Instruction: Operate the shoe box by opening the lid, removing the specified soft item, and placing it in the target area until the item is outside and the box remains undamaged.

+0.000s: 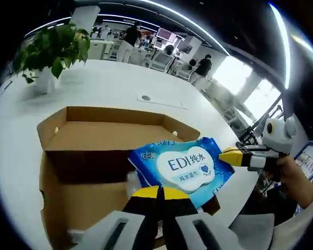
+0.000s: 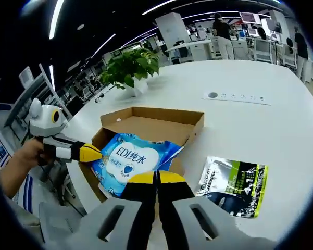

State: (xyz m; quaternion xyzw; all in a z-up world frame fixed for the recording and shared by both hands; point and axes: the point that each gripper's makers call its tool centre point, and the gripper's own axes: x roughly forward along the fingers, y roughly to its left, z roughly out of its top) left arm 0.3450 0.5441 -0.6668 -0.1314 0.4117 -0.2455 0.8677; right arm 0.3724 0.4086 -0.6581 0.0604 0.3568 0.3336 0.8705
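Observation:
An open brown cardboard shoe box lies on the white table, its lid folded back. A blue soft pack of wet wipes with a white "EDI" label hangs over the box's near side. My left gripper is shut on one end of the pack; it comes into the right gripper view from the left, touching the pack's edge. My right gripper is shut on the opposite end, and appears in the left gripper view at the pack's right corner.
A dark green and white pouch lies on the table beside the box. A potted plant stands behind the box. A socket plate is set in the tabletop. People stand at desks far back.

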